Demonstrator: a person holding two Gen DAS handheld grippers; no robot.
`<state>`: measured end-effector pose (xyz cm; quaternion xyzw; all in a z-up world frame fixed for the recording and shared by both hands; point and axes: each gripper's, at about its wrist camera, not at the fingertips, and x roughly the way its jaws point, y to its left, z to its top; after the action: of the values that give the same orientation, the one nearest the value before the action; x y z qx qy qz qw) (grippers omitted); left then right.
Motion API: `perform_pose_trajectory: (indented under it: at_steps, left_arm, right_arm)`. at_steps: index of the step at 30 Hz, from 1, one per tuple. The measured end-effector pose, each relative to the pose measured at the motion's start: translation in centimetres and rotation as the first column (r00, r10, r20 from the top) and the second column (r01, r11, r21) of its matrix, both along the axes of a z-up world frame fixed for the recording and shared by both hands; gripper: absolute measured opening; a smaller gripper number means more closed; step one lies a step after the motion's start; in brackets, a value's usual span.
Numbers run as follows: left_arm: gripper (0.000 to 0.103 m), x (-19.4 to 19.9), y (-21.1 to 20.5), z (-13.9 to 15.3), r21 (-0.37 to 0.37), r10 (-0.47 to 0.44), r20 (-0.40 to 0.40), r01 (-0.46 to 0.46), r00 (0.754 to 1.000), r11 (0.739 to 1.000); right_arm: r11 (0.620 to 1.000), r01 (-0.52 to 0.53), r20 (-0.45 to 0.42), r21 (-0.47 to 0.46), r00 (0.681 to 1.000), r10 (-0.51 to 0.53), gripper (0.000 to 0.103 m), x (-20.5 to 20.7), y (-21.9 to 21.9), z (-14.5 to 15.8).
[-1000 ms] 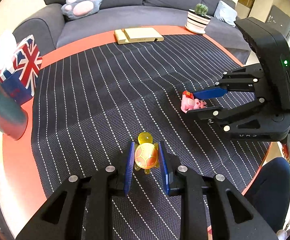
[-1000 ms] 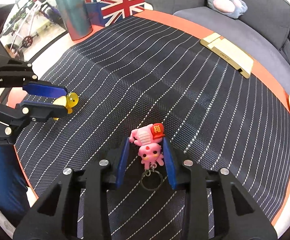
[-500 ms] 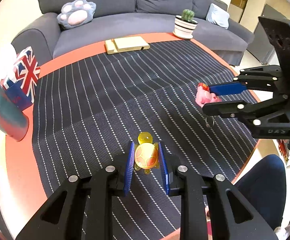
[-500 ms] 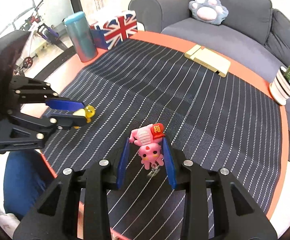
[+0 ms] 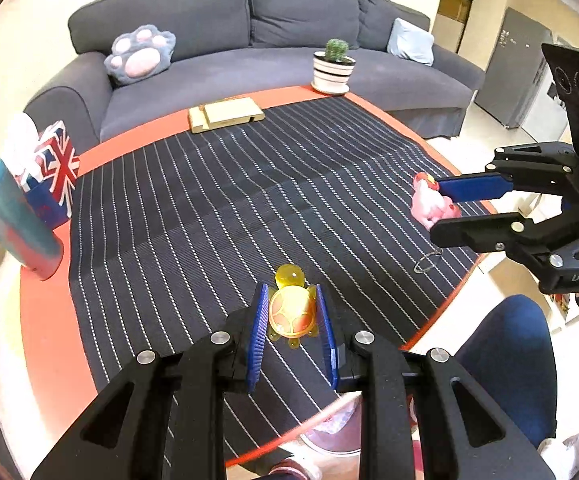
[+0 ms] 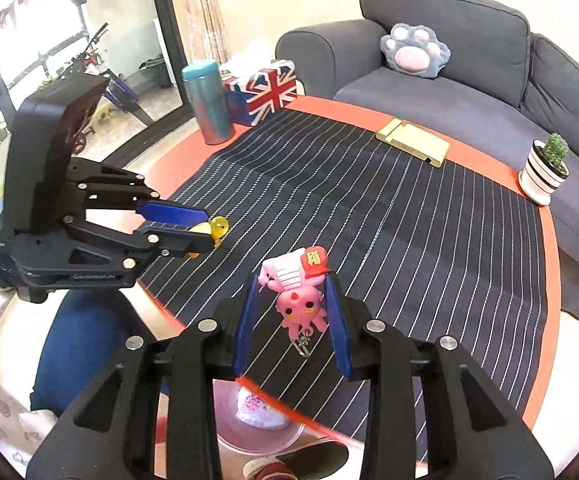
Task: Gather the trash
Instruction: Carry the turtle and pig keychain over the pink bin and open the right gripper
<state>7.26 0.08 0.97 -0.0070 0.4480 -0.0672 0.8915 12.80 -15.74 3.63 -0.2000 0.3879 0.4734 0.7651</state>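
In the left wrist view my left gripper (image 5: 292,292) is shut on a yellow-orange turtle toy (image 5: 291,316), held above the striped mat (image 5: 209,208) near the table's front edge. To the right, my right gripper (image 5: 436,211) is shut on a pink figure keychain (image 5: 429,204) whose ring (image 5: 425,264) dangles. The right wrist view shows the same pink figure (image 6: 301,300) with a red cap between my right gripper's (image 6: 291,280) blue pads. At the left of that view my left gripper (image 6: 208,230) carries the turtle (image 6: 219,223).
Below the table's near edge sit a clear round container (image 6: 257,412) and a person's blue-trousered knee (image 5: 505,360). On the table stand a teal tumbler (image 5: 13,220), a Union Jack tissue box (image 5: 55,172), a wooden stand (image 5: 225,114) and a potted cactus (image 5: 333,68). A grey sofa (image 5: 249,40) lies behind.
Both grippers have risen and drawn back toward the near table edge, each carrying its toy off the mat. The container under the edge has come into view.
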Motion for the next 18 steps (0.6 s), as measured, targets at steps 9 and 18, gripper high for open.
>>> perform_pose_trajectory:
  at_steps: [9,18]
  left_arm:
    - [0.024,-3.3,-2.1,1.2,-0.005,-0.029,0.044,0.03,0.999,1.0]
    - [0.024,-6.3,-3.3,1.3,-0.04,-0.031,0.06,0.033,0.998,0.999]
  right_arm:
    - [0.999,-0.034,-0.011,0.026,0.999,0.035,0.033,-5.0,-3.2,0.4]
    - [0.998,-0.059,-0.084,0.01,0.995,0.06,0.034,-8.7,-4.9,-2.3]
